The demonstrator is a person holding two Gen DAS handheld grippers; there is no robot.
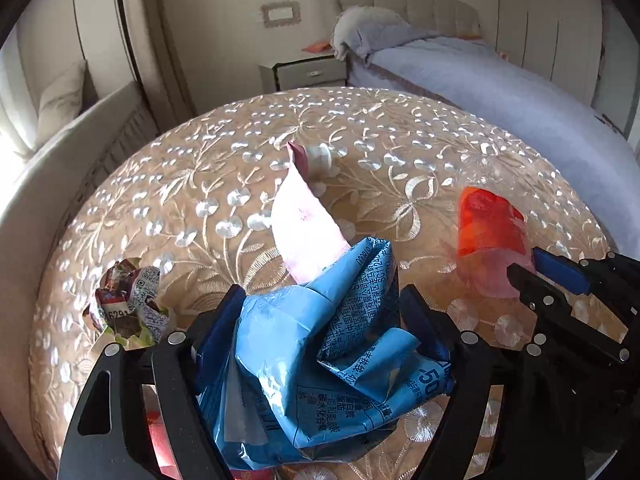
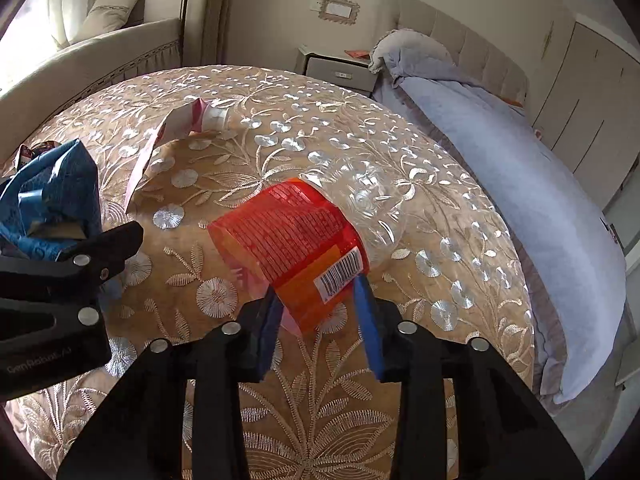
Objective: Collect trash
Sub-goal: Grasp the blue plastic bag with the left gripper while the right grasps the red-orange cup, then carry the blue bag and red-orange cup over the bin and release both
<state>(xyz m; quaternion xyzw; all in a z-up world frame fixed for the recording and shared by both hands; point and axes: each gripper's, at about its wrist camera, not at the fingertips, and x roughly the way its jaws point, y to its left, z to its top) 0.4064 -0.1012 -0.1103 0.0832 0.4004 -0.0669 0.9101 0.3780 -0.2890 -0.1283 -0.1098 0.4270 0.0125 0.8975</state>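
My left gripper [image 1: 322,304] is shut on a crumpled blue plastic bag [image 1: 320,360], also seen at the left of the right wrist view [image 2: 52,204]. My right gripper [image 2: 318,300] has its blue pads on either side of the base of a clear plastic bottle with an orange label [image 2: 296,248], which lies on the embroidered tablecloth [image 2: 280,420]; it shows at the right of the left wrist view [image 1: 488,236]. A pink and white pouch with a white cap [image 1: 304,224] lies mid-table [image 2: 176,128]. A crumpled printed wrapper [image 1: 128,308] lies at the left.
The round table has a gold embroidered cloth [image 1: 200,184]. A bed with blue-grey bedding [image 2: 520,184] stands to the right, a nightstand [image 1: 308,72] behind, and a cream sofa [image 1: 60,152] to the left.
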